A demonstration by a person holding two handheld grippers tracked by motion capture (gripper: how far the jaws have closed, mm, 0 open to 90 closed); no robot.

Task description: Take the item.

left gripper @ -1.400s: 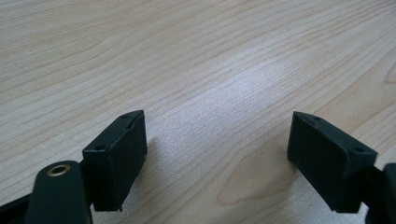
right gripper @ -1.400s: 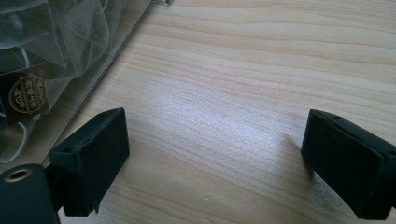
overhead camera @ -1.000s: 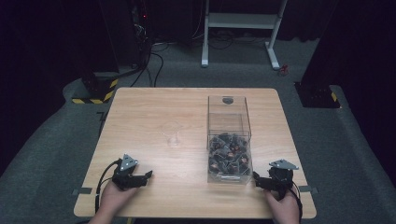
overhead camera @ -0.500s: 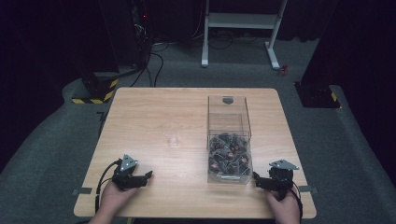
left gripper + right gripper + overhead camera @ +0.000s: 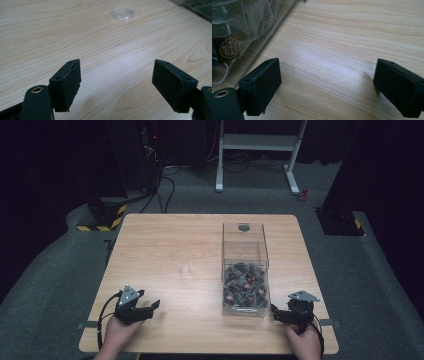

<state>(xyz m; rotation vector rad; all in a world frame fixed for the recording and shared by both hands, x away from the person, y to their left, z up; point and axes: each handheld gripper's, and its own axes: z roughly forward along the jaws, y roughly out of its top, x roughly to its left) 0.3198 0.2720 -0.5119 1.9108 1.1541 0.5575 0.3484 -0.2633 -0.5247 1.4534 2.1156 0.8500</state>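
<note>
Nothing looks started: both grippers rest on the table (image 5: 200, 245), left gripper (image 5: 117, 85) and right gripper (image 5: 327, 87) fingers apart and empty, clear box (image 5: 245, 270) of tea bags (image 5: 244, 282) at two o'clock, untouched.

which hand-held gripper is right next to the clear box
The right hand-held gripper, at the clear box's near right corner. The left hand-held gripper rests well off to the box's left, over bare table.

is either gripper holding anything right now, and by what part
Nothing is held. The left gripper and the right gripper both have their jaws wide open over bare table.
</note>
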